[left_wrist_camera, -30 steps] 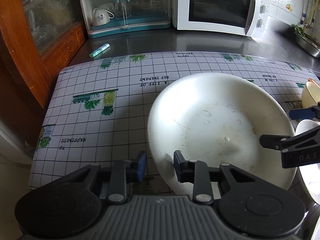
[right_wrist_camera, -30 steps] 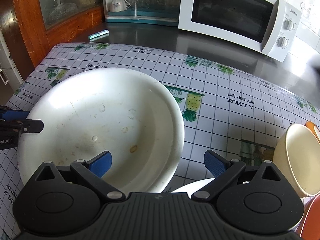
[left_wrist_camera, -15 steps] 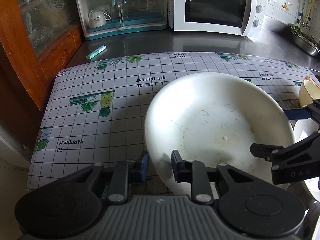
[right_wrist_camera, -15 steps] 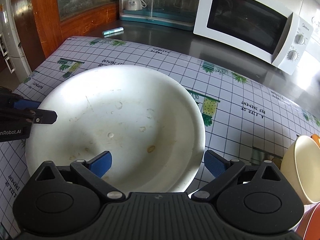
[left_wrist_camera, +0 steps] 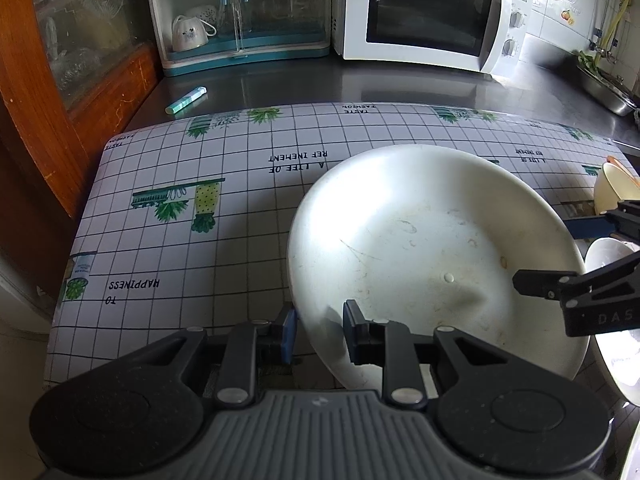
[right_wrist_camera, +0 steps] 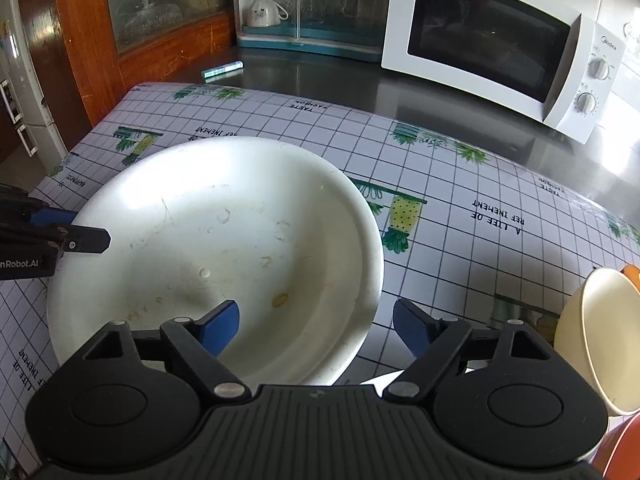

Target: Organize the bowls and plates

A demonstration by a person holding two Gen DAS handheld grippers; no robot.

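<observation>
I am looking across a desk covered with a white grid cloth printed with cactus pictures. At 11 o'clock a teal-based glass cabinet is holding an upturned mug, and a teal marker is lying on the dark steel top in front of it. At 12 to 1 o'clock one white microwave is standing against the tiled wall.

My left gripper is pinching the near rim of the one big white bowl, its fingers narrowed on either side of the edge. The bowl is sitting right of centre on the cloth, stained inside.

My right gripper is spreading wide: one blue finger is hanging inside the bowl, the other outside its rim over the cloth, and I cannot tell if either is touching. At 3 o'clock one cream bowl is standing tilted, with an orange piece behind it and another white dish just beside the big bowl.
</observation>
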